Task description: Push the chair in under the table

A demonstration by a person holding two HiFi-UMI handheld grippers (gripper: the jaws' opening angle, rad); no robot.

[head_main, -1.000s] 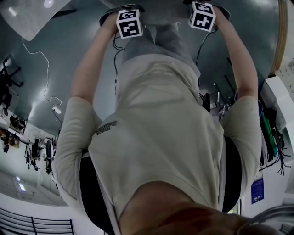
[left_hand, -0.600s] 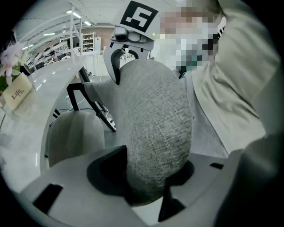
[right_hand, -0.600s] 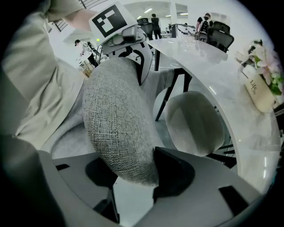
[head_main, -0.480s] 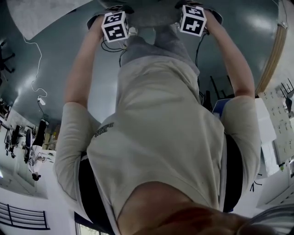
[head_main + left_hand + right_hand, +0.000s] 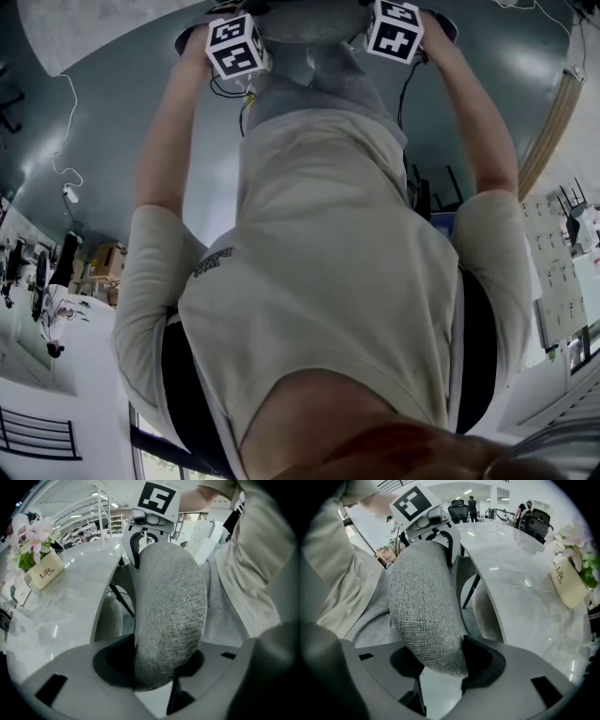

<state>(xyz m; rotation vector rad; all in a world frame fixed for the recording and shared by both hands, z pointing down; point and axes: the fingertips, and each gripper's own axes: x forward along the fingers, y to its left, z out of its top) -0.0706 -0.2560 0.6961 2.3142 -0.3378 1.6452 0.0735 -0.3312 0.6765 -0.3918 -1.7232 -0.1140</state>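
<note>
Left gripper [image 5: 157,665] and right gripper [image 5: 436,663] straddled the rounded top of the grey woven-fabric chair backrest [image 5: 168,606], one toward each end, both pointing steeply down. The left jaws were closing with the backrest between them, their pads already against the cloth. The right jaws were clamped on the same backrest. The backrest stood just beside the curved edge of the white glossy marbled table [image 5: 525,583], which bore a cream planter of pink flowers [image 5: 44,571].

Grey woven chair back [image 5: 168,611], white marbled table [image 5: 70,602], pink flowers [image 5: 35,531], cream planter [image 5: 47,573], beige shirt [image 5: 328,262]
</note>
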